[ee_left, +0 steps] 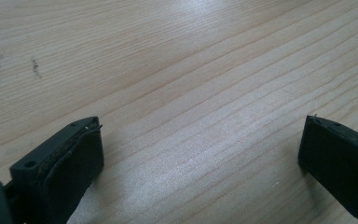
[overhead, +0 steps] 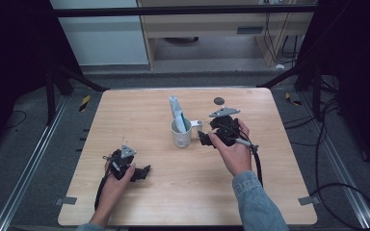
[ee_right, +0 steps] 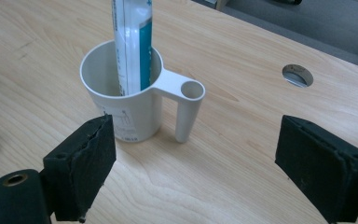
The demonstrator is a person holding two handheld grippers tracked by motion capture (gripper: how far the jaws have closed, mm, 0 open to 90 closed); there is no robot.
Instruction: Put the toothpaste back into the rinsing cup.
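Note:
A white cup (overhead: 181, 133) with a tube-shaped handle (ee_right: 185, 103) stands upright near the middle of the wooden table (overhead: 139, 110). A white and teal tube (overhead: 177, 114) stands in it and leans on the rim. In the right gripper view the cup (ee_right: 123, 93) and the tube (ee_right: 133, 44) sit just beyond the jaws. My right gripper (overhead: 203, 139) is open beside the cup's handle, with nothing between its pads (ee_right: 95, 158). Down at the front left, my left gripper (overhead: 143, 172) rests low over bare wood, its jaws wide apart and empty.
A round cable hole (overhead: 218, 100) pierces the table behind the cup; in the right gripper view this hole (ee_right: 298, 75) lies to the right. Dark frame bars and loose cables surround the table on the floor.

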